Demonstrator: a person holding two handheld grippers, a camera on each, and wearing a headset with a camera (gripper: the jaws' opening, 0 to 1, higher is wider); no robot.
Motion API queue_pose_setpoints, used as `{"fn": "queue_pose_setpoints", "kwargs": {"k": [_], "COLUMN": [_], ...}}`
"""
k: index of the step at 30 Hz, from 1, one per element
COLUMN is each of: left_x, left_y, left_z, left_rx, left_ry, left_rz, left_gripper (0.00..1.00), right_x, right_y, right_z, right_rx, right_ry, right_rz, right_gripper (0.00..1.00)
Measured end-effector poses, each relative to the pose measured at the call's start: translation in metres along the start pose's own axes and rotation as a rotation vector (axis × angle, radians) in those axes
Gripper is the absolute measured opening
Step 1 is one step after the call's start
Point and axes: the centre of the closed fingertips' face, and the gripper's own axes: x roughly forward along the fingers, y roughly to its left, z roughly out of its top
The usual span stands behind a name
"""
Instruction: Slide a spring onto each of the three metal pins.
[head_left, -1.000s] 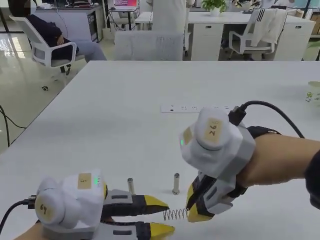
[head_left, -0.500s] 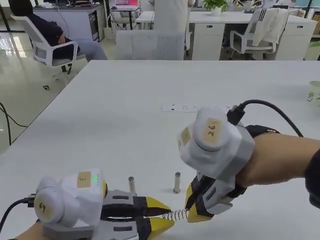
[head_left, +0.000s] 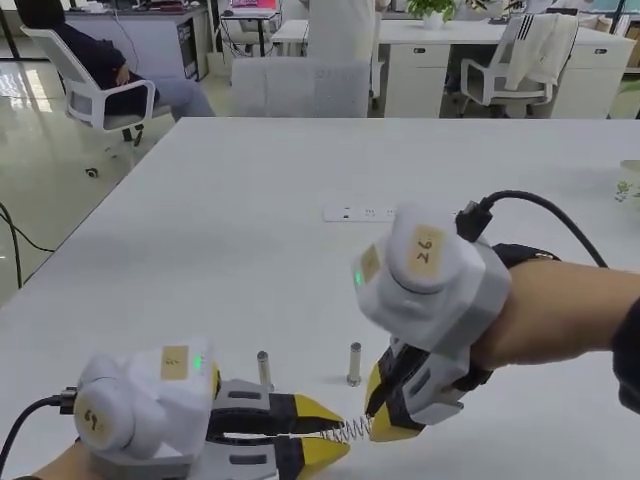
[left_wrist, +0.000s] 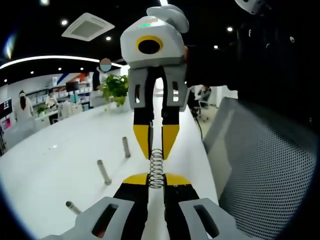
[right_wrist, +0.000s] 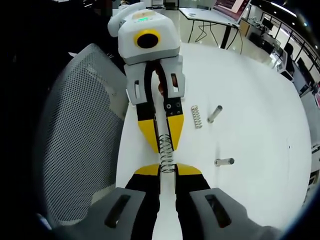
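A small steel spring (head_left: 353, 430) hangs level between my two grippers, just above the white table (head_left: 250, 230). My left gripper (head_left: 338, 431) is shut on its left end and my right gripper (head_left: 383, 420) is shut on its right end. In the left gripper view the spring (left_wrist: 156, 164) runs from my own jaws up to the right gripper (left_wrist: 156, 146). Three bare metal pins (left_wrist: 126, 146) (left_wrist: 103, 171) (left_wrist: 72, 207) stand left of it. Two of the pins (head_left: 264, 368) (head_left: 354, 362) stand upright just behind the grippers. A second spring (right_wrist: 196, 116) lies loose on the table beside a pin (right_wrist: 215, 113).
A white power strip (head_left: 365, 213) lies mid-table beyond the pins. Office chairs (head_left: 90, 90) and desks (head_left: 470, 50) stand past the table's far edge. The near table edge runs close under my left gripper, with a mesh chair (right_wrist: 80, 140) below it.
My left gripper's jaws, open a second ago beside the spring's free end, have shut on that end. The right gripper has kept its hold and barely moved.
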Motion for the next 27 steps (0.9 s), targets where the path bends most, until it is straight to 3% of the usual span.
{"fn": "queue_pose_setpoints", "kwargs": {"k": [9,20,27], "left_x": [0.001,0.001,0.001], "left_y": [-0.001,0.0,0.0], "left_z": [-0.001,0.002,0.002], "left_rx": [0.004,0.018,0.025], "left_ry": [0.006,-0.002,-0.001], "left_rz": [-0.004,-0.002,0.001], "left_gripper": [0.03,0.03,0.02], "right_x": [-0.012,-0.012,-0.011], "right_y": [0.003,0.004,0.005], "right_z": [0.027,0.04,0.039], "right_rx": [-0.028,-0.055,-0.037], "right_ry": [-0.069,-0.084,-0.08], "right_rz": [-0.016,-0.026,-0.018], "right_gripper": [0.07,0.07,0.08]}}
